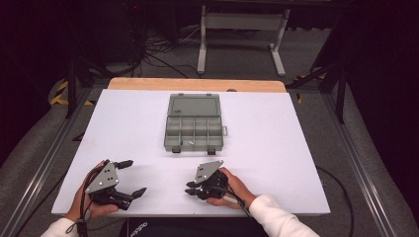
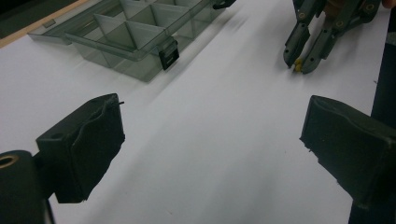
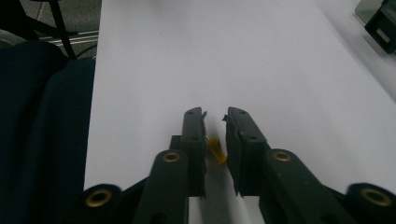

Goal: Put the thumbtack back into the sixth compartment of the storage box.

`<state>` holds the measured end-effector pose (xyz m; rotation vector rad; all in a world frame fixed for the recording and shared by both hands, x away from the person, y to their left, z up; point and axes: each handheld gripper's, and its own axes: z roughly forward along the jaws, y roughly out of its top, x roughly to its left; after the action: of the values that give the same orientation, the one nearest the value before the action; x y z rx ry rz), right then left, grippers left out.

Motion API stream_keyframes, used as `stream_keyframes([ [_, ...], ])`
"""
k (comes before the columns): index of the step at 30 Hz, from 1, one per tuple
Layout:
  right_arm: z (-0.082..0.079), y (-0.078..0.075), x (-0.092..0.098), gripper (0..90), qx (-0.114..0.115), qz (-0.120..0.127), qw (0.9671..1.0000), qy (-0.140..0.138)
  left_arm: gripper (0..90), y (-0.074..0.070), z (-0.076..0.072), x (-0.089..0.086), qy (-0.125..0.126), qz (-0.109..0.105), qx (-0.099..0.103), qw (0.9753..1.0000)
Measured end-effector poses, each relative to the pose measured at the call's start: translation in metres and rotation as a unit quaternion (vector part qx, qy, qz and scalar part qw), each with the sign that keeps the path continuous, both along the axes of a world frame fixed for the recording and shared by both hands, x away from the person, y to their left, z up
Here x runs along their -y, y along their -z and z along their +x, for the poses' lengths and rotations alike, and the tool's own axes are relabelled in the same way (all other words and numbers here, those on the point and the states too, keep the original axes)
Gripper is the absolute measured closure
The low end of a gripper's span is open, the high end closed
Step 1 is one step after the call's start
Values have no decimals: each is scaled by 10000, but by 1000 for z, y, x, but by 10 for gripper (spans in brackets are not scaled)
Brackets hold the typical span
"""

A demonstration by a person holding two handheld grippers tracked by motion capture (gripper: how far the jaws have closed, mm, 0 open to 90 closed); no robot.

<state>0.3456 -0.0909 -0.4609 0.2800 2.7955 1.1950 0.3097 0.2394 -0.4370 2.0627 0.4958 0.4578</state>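
No text, brand, number or sign can be read. The lid of the organizer box [image 1: 193,105] carries a small pale mark, and dark fabric at the tabletop's near edge bears faint lettering; both are too small to read.

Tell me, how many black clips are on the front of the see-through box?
2. One black clip sits at the front left of the box, the other black clip at the front right. More may be hidden elsewhere.
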Motion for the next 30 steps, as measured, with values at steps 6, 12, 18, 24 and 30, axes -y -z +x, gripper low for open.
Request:
stream_keyframes([
  [6, -1, 0, 1, 839, 23, -7, 10000, 44, 64, 0, 0, 0, -13, -7, 1, 10000],
  [12, 0, -1, 3, 840, -3, 32, 10000, 86, 63, 0, 0, -1, -7, -8, 14, 10000],
  [18, 2, -4, 6, 841, 57, 124, 9997, 216, 64, 0, 0, -1, -22, -15, 22, 10000],
  [24, 4, -7, 9, 841, 103, 190, 9992, 331, 63, -1, 0, -1, -18, -15, 25, 10000],
  [30, 6, -9, 11, 841, 145, 245, 9985, 468, 63, 0, 0, -1, -25, -32, 11, 10000],
])
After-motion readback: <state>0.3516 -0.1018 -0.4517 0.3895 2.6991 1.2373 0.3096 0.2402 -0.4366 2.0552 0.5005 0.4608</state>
